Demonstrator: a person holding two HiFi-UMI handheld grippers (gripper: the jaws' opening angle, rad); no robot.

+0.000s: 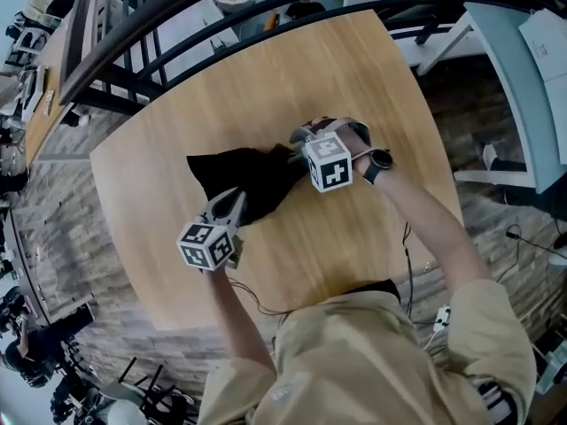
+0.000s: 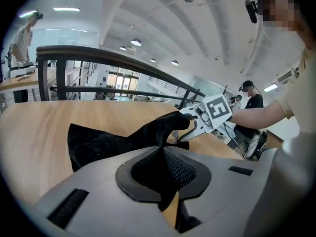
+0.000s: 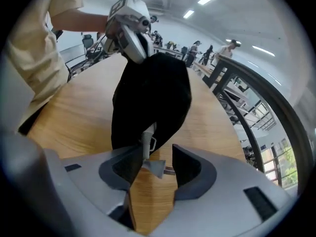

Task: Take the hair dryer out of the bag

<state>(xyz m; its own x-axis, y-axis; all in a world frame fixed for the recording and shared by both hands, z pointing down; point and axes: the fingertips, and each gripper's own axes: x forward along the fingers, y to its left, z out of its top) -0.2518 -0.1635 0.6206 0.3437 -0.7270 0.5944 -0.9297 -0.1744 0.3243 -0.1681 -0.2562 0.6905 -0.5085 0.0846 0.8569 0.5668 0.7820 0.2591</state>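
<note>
left gripper (image 2: 160, 169), angled down at the 6 o'clock edge of the bag (image 1: 244, 180), pinches black fabric tight. right gripper (image 3: 150, 164) tips steeply down at the bag's 2 o'clock mouth, jaws apart. between them pokes the grey end of the hair dryer (image 3: 146, 141), the rest inside the bag on the table (image 1: 354, 78).

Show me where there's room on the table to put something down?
Bare wood: the far side of the table, between bag and railing, and the near strip between bag and person. Crowded: the middle, where the left hand-held gripper and right hand-held gripper are at the bag.
</note>
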